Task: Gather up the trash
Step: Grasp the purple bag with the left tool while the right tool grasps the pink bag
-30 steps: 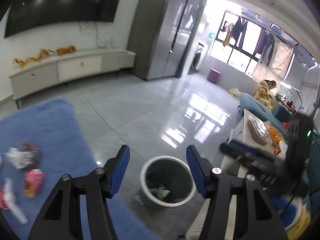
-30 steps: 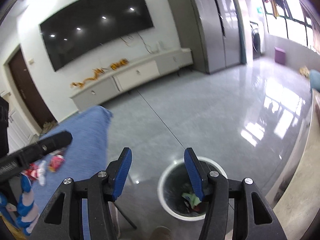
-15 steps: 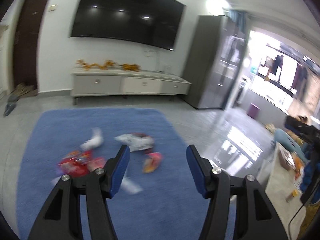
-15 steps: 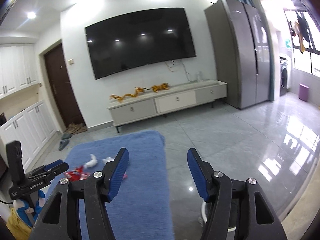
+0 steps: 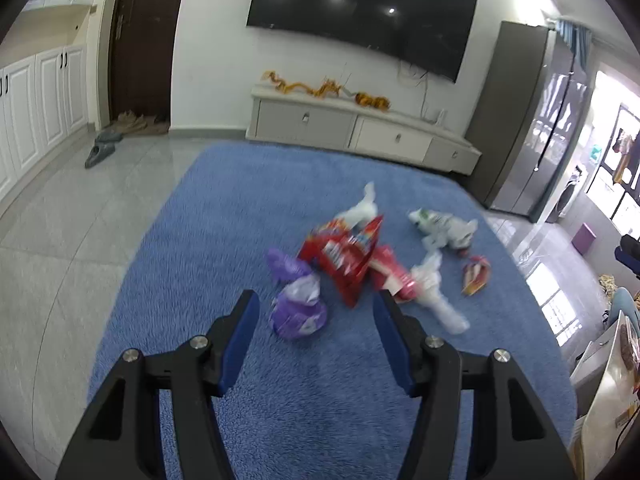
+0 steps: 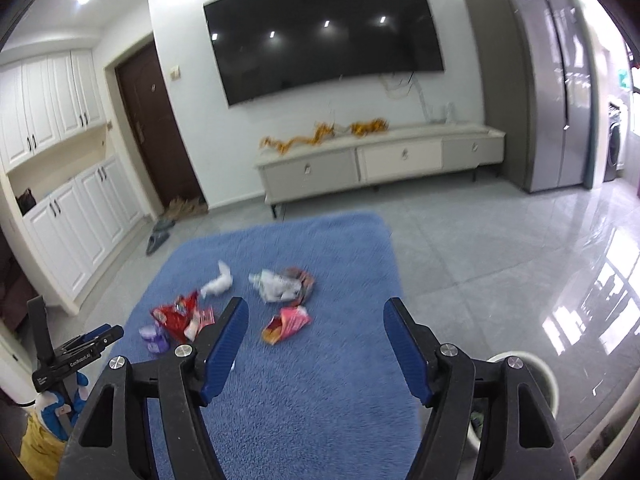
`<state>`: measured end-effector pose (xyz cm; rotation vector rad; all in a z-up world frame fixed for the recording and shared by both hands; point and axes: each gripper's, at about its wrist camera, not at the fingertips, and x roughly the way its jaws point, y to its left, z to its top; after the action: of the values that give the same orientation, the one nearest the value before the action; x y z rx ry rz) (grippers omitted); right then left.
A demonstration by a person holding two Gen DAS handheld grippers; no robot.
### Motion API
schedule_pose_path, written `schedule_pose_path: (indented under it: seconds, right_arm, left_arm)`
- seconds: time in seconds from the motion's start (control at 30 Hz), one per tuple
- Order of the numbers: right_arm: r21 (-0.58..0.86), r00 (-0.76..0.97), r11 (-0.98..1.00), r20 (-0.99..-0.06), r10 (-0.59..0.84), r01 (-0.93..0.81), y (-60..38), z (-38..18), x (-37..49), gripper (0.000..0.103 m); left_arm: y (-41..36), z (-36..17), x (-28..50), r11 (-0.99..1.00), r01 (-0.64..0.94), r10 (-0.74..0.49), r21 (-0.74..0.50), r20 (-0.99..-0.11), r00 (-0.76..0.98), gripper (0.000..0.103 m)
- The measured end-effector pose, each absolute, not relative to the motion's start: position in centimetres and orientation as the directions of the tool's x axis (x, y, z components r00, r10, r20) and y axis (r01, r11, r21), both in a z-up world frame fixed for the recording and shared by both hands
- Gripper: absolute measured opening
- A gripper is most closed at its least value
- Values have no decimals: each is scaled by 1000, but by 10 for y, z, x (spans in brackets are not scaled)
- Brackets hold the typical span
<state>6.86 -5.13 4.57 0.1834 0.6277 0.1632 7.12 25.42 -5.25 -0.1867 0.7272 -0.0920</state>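
A blue rug [image 5: 248, 240] fills the floor ahead of me, litter strewn across its middle. The white bin [image 6: 546, 376] peeks out behind my right gripper [image 6: 316, 344], beside the rug's near corner. My left gripper [image 5: 314, 328] hangs over the rug, tongs spread apart and empty; the right one likewise gapes, holding nothing. A red snack bag [image 5: 344, 256] lies just beyond my left tongs, a purple wrapper [image 5: 298, 304] beside it, crumpled white wrappers [image 5: 444, 228] further right, a small orange packet [image 5: 476, 274] nearby.
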Motion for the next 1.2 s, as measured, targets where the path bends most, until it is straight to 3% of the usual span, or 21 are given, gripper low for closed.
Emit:
schedule_pose_path:
  seconds: [0.1, 0.3, 0.73, 0.93, 0.97, 1.1, 1.2]
  right_arm:
    - [216, 759, 970, -611, 227, -116, -37, 21, 89, 76]
    - [214, 673, 964, -691, 263, -157, -3, -26, 131, 76]
    - [206, 589, 965, -765, 262, -163, 28, -74, 183, 78]
    - [180, 573, 977, -791, 214, -117, 34, -91, 203, 78]
    - [172, 575, 980, -794, 199, -101, 33, -93, 206, 77]
    - [194, 565, 978, -799, 206, -82, 26, -101, 211, 47]
    - [215, 568, 971, -788, 238, -108, 20, -101, 205, 37]
  left_arm:
    - [251, -65, 80, 979, 15, -151, -205, -666, 730, 57]
    - [249, -81, 99, 979, 21, -157, -202, -690, 707, 58]
    - [249, -107, 127, 974, 33, -188, -226, -710, 679, 57]
    - [248, -112, 132, 971, 38, -203, -238, -723, 661, 40]
    - [248, -112, 131, 971, 40, -202, -236, -722, 662, 39]
    - [248, -110, 125, 970, 39, -203, -239, -717, 666, 34]
    - [251, -108, 116, 967, 30, -209, -255, -713, 669, 33]
